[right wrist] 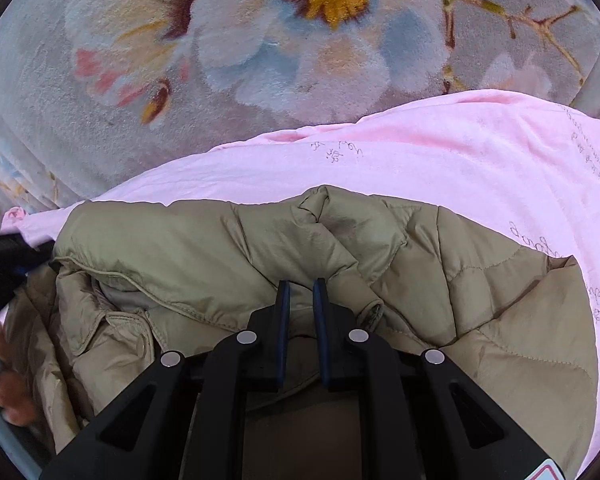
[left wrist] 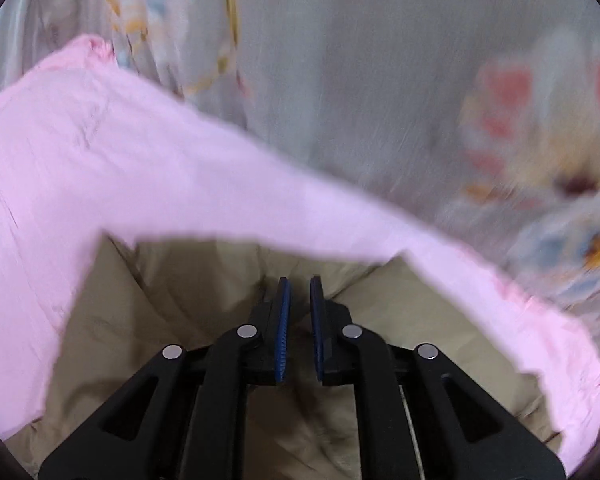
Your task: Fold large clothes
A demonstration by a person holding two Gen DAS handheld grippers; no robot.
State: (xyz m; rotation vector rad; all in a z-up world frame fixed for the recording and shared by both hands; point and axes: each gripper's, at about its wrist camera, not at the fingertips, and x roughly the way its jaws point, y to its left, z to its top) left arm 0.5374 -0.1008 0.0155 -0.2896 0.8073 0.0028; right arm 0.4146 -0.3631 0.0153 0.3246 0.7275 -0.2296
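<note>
In the left wrist view, the left gripper (left wrist: 299, 300) hangs over the olive quilted jacket (left wrist: 148, 320), its jaws a narrow gap apart with no cloth visibly between them; I judge them nearly closed and empty. The jacket lies on a pink sheet (left wrist: 100, 168), which in turn lies on a flowered blanket (left wrist: 380, 80). This view is smeared, so the sheet's far edge and the blanket pattern are hard to read. For the fold to go well, this gripper probably needs to open wider and bite the jacket's edge only, not the sheet beneath it.

In the right wrist view, the right gripper (right wrist: 300, 300) sits low over the jacket (right wrist: 220, 248), jaws likewise a narrow gap apart; a raised fold of jacket rises just behind the tips, but I cannot tell whether cloth is pinched. The jacket is bunched, with a piped hem curling on its left part and a cuff (right wrist: 374, 310) just right of the jaws. A clean fold likely calls for flattening these ridges first. Left of the jacket, the person's hand (right wrist: 4, 376) and part of the other gripper crowd the edge. The sheet (right wrist: 460, 160) bears faint writing and could snag if lifted with the jacket.
</note>
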